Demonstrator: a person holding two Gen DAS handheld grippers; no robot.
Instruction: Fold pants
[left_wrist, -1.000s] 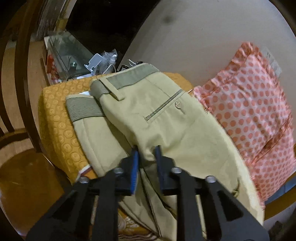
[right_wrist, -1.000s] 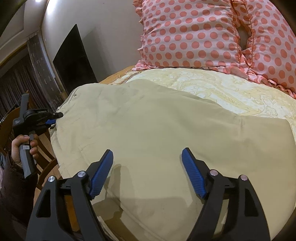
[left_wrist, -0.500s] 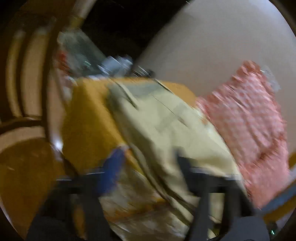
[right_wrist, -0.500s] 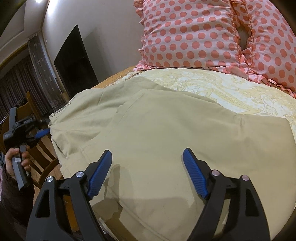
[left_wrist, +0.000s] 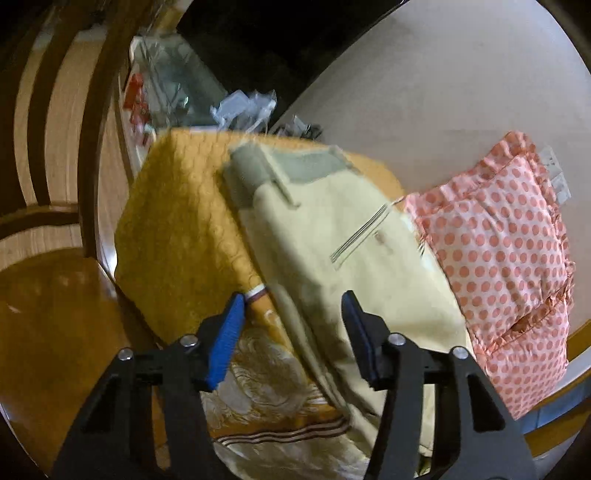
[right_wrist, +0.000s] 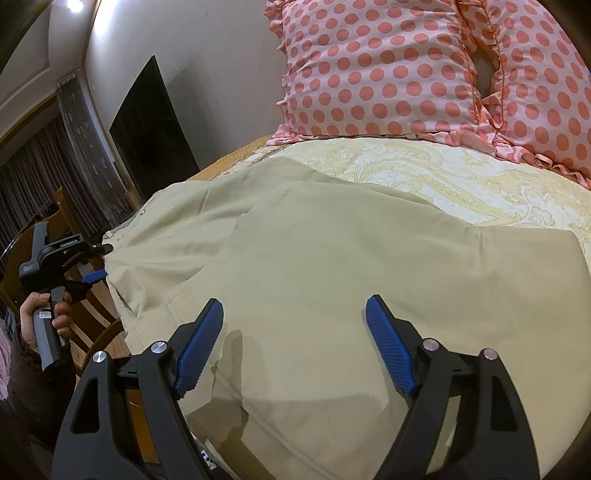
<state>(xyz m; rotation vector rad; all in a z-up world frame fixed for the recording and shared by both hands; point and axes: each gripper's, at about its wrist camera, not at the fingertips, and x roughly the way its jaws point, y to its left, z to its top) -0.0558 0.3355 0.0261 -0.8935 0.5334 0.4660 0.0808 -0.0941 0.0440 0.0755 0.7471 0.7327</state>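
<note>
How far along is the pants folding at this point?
Done: the beige pants lie on the bed with one leg folded over the other, the waistband stacked. In hand: nothing; the left gripper and right gripper are both open, hovering over the fabric. Left: folding the pants along their length into a compact stack.

Your left gripper (left_wrist: 293, 314) has its jaws spread wide, nothing between the blue pads (left_wrist: 226, 341). It points forward, level, both black fingers symmetric in the left wrist view. Your right gripper (right_wrist: 295, 314) is likewise parted wide, pads (right_wrist: 199, 345) clear of any grip. In the right wrist view your left hand (right_wrist: 44, 315) wraps the left gripper's handle, fingers curled around it, handle roughly upright, at the far left edge.
</note>
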